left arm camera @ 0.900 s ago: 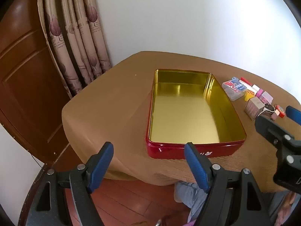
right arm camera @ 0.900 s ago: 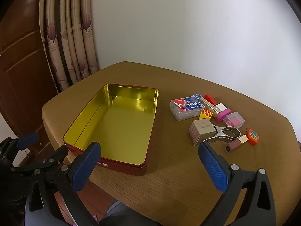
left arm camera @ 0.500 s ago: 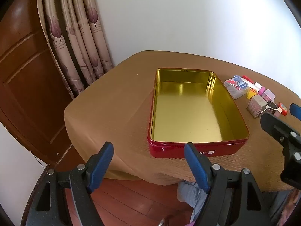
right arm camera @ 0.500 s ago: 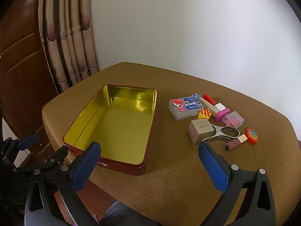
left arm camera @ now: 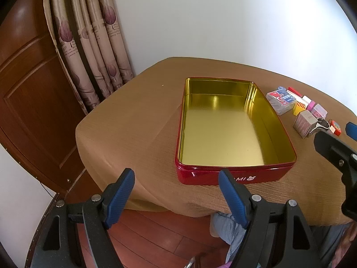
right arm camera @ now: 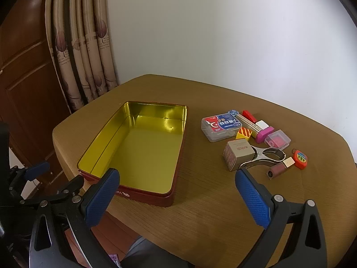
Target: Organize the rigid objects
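Observation:
An open red tin with a gold inside (left arm camera: 225,131) (right arm camera: 138,147) lies empty on the brown table. To its right lie small objects: a clear card case (right arm camera: 221,126) (left arm camera: 281,99), a cardboard cube (right arm camera: 238,154) (left arm camera: 304,122), a metal clip (right arm camera: 267,155), a yellow block (right arm camera: 243,133), a pink eraser (right arm camera: 264,134), a clear pink box (right arm camera: 277,139), an orange tape measure (right arm camera: 300,158) and a brown tube (right arm camera: 279,168). My left gripper (left arm camera: 176,194) is open and empty at the table's near edge. My right gripper (right arm camera: 176,196) is open and empty above the near edge.
The table (right arm camera: 200,201) has rounded corners and a draped edge. A patterned curtain (left arm camera: 89,51) and a wooden door (left arm camera: 29,84) stand at the left. A white wall runs behind. The right gripper's body shows in the left wrist view (left arm camera: 337,154).
Both grippers have drifted slightly back from the table, so the tin and the objects sit a little farther off. Nothing on the table has moved.

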### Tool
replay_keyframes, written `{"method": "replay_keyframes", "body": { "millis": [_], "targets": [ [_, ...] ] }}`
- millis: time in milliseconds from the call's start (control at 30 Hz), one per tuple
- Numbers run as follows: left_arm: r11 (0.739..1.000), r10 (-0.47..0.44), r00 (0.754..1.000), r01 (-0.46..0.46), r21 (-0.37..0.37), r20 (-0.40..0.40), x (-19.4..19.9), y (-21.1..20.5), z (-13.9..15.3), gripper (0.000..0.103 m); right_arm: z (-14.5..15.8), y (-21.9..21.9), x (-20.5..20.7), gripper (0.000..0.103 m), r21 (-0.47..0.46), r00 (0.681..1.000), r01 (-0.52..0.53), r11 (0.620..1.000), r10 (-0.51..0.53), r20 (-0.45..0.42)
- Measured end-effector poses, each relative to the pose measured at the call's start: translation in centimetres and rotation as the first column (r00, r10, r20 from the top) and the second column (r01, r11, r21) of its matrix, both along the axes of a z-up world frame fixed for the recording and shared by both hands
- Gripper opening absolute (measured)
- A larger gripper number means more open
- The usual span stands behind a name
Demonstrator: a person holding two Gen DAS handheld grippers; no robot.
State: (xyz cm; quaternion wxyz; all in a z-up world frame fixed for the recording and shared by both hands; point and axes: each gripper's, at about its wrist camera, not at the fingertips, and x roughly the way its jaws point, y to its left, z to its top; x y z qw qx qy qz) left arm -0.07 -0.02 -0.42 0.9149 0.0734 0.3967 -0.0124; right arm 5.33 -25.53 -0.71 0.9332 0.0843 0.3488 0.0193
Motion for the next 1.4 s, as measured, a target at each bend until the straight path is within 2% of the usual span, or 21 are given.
{"method": "replay_keyframes", "body": {
  "millis": [400,767,1067,1133,1167,1267,1400],
  "targets": [
    [1.000,-0.008,1.000,0.008,0.003,-0.010,0.1,-0.4,-0.2,0.080,0.1,-0.4,-0.6,0.102,0.017,1.000,0.016,1.000,-0.016,0.002],
    [1.000,-0.016,1.000,0.016,0.009,-0.015,0.0,-0.6,-0.2,0.080,-0.3,-2.6,-1.4,0.103,0.031,0.999,0.044,0.999,-0.044,-0.013],
    [0.999,-0.035,0.999,0.036,0.020,-0.021,-0.3,-1.2,-0.3,0.080,-1.9,-8.0,-2.8,0.103,0.042,0.989,0.143,0.989,-0.141,-0.049],
    [0.999,-0.044,0.999,0.044,0.019,-0.027,-0.4,-1.4,-0.4,0.080,-2.3,-9.7,-3.4,0.103,0.027,0.983,0.178,0.984,-0.176,-0.058],
    [0.999,-0.051,0.998,0.051,0.013,-0.032,-0.5,-1.5,-0.4,0.080,-2.6,-10.5,-3.7,0.103,0.014,0.969,0.239,0.971,-0.237,-0.069],
    [0.995,-0.102,0.993,0.101,-0.022,-0.060,-1.0,-2.5,-0.2,0.080,-3.7,-14.1,-5.3,0.103,-0.005,0.943,0.320,0.947,-0.319,-0.096],
    [0.982,-0.189,0.980,0.187,-0.035,-0.070,-2.2,-4.9,0.0,0.080,-5.4,-19.6,-8.4,0.103,-0.001,0.888,0.443,0.897,-0.439,-0.134]
  ]
}}
